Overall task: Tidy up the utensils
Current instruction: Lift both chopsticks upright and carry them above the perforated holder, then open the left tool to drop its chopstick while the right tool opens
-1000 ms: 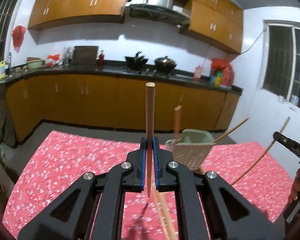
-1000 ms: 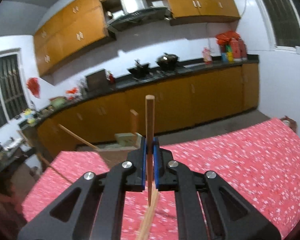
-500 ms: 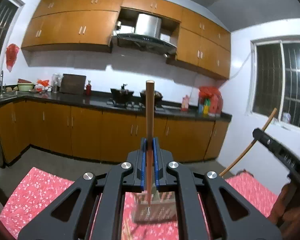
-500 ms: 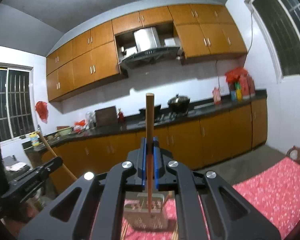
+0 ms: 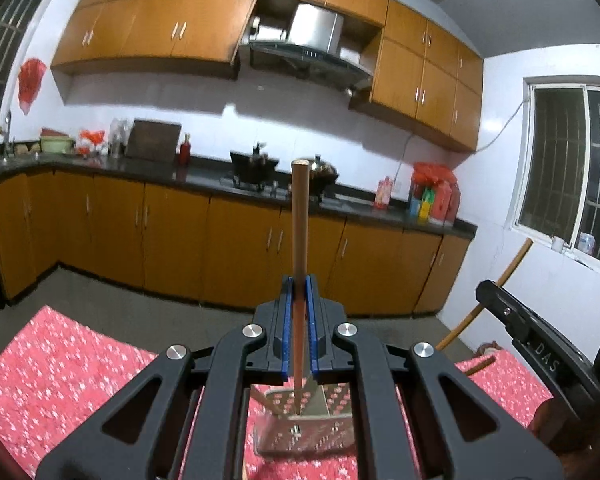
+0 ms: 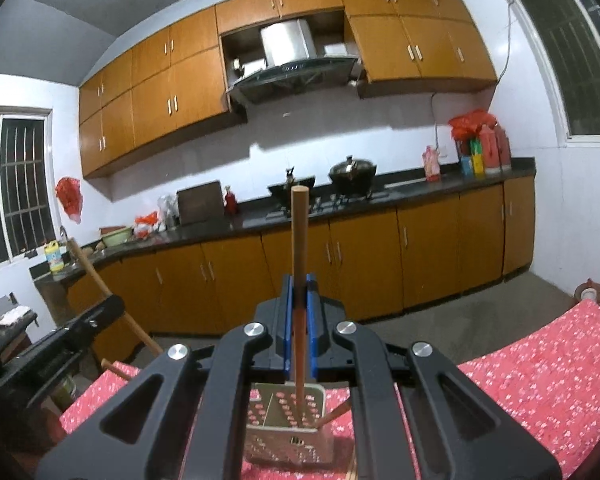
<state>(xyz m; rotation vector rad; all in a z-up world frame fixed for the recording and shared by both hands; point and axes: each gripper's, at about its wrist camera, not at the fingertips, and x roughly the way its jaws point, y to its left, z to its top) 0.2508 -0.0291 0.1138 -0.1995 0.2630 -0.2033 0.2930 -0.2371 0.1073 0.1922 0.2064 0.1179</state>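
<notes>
The left tongs (image 5: 299,328) are clamped on an upright round wooden chopstick (image 5: 300,216); the right tongs (image 6: 299,328) pinch another chopstick (image 6: 299,236) likewise; below both, a perforated holder (image 6: 288,432) stands on the red floral desk (image 6: 540,380); beyond, orange cabinets (image 5: 240,240).

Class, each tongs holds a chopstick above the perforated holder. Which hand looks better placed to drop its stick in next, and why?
Probably right. The right tongs hold their chopstick with its tip over the holder's open mouth; the left tongs' stick hangs nearer the holder's front rim.
</notes>
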